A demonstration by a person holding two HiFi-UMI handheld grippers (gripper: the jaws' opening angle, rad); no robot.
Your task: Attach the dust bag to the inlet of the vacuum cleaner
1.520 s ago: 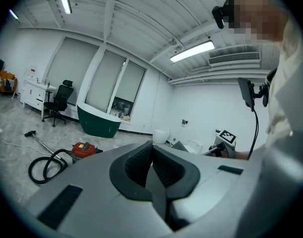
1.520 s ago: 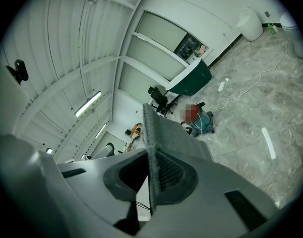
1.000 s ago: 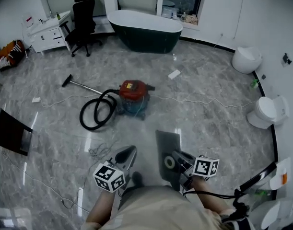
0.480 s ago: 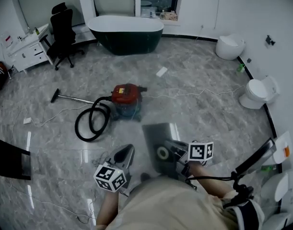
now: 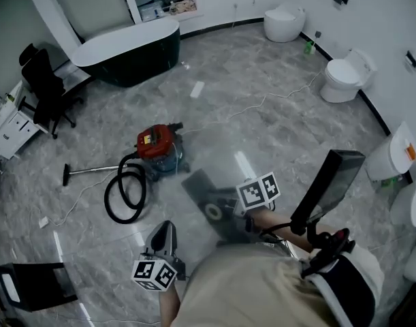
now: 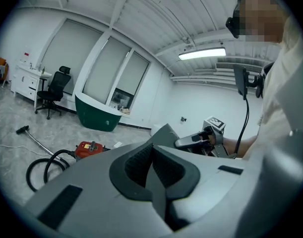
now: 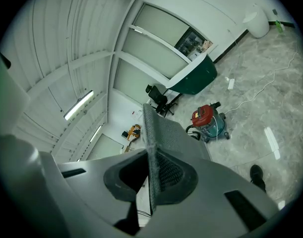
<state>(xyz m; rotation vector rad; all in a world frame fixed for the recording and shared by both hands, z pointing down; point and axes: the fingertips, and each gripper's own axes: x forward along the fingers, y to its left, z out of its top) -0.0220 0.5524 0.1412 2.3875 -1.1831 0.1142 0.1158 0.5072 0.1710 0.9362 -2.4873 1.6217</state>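
- Bright, even indoor light; a ceiling strip lamp [image 6: 202, 54] glows in the left gripper view.
- Pale glare streaks lie on the glossy floor [image 5: 243, 163].
- Both gripper views bend strongly, with black corners.
- In the head view the dust bag [image 5: 201, 186] looks motion-smeared.

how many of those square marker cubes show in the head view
2. One cube is low on the left, near the bottom edge. The other cube is mid-frame, beside the grey dust bag. None looks hidden.

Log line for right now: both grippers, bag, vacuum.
left gripper: shut, empty | right gripper: shut on dust bag | vacuum cleaner: ahead, apart from bag | dust bag: not yet attached
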